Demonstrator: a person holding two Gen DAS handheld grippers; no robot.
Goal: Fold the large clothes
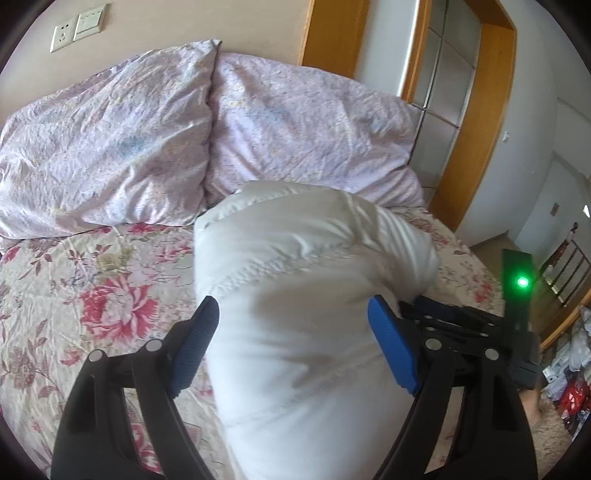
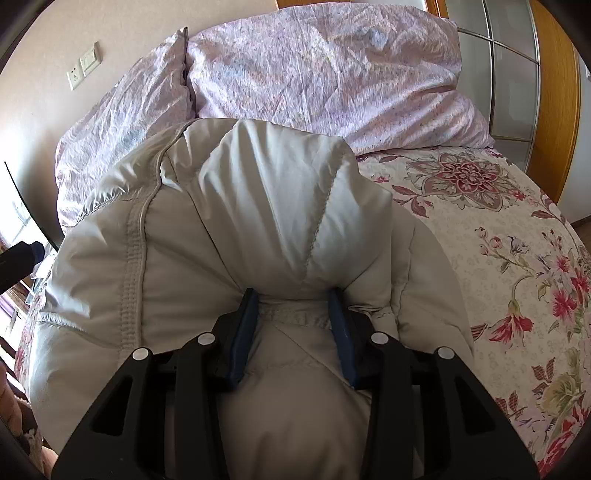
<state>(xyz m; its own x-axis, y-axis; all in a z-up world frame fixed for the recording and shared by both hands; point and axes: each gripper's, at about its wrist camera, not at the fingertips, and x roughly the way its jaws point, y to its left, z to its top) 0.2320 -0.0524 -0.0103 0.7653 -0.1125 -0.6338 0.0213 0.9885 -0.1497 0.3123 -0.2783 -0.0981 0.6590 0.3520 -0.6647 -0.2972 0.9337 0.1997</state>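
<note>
On the floral bedspread (image 2: 517, 229), just in front of two lilac pillows (image 1: 110, 147) propped against the wall, lay a bulky white padded jacket (image 2: 258, 206), bunched into a thick roll. The right gripper (image 2: 293, 299) was clamped on a fold of that jacket, its blue pads (image 2: 245, 325) pressing in from both sides so the fabric bulged above and below them. The left gripper (image 1: 291, 310) straddled another part of the same garment with its fingers spread wide; the pads (image 1: 195, 343) lay against the fabric on either side, but whether they squeezed it could not be told. A wall socket (image 1: 62, 35) sat above the pillows.
</note>
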